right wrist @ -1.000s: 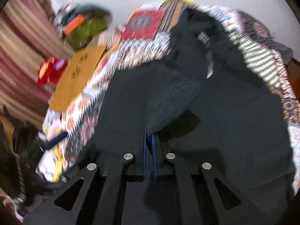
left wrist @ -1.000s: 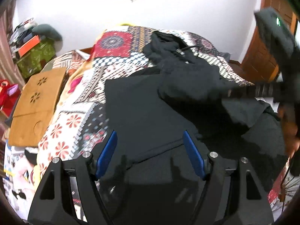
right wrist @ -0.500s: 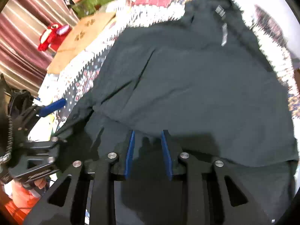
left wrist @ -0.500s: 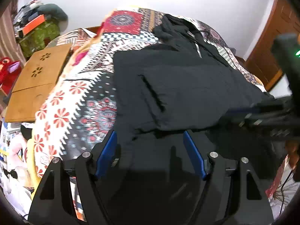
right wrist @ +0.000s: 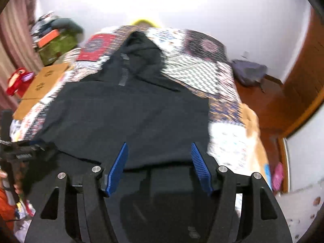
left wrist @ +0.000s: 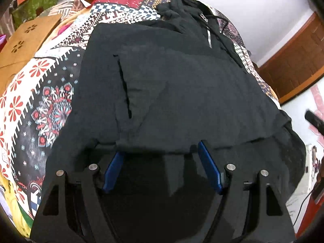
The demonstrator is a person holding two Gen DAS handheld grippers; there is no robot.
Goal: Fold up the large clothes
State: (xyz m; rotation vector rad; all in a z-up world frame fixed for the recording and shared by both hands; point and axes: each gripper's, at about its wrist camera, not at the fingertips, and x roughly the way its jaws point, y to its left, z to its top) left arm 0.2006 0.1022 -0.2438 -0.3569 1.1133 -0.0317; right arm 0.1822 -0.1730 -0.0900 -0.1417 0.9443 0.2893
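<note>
With both the left gripper (left wrist: pixel 161 158) and right gripper (right wrist: pixel 159 159) wide open and empty, pinch the black hoodie (left wrist: pixel 182 93) hem corners evenly, then fold toward the hood

We find the black hoodie (left wrist: pixel 182 93) covering the bed's (left wrist: pixel 40 93) middle. Open patterned quilt runs along its left; a brown board (left wrist: pixel 26 40) borders that strip. Right of it, quilt (right wrist: pixel 228 137) lies bare to the bed edge. Both claws gape, nothing between their fingers.
</note>
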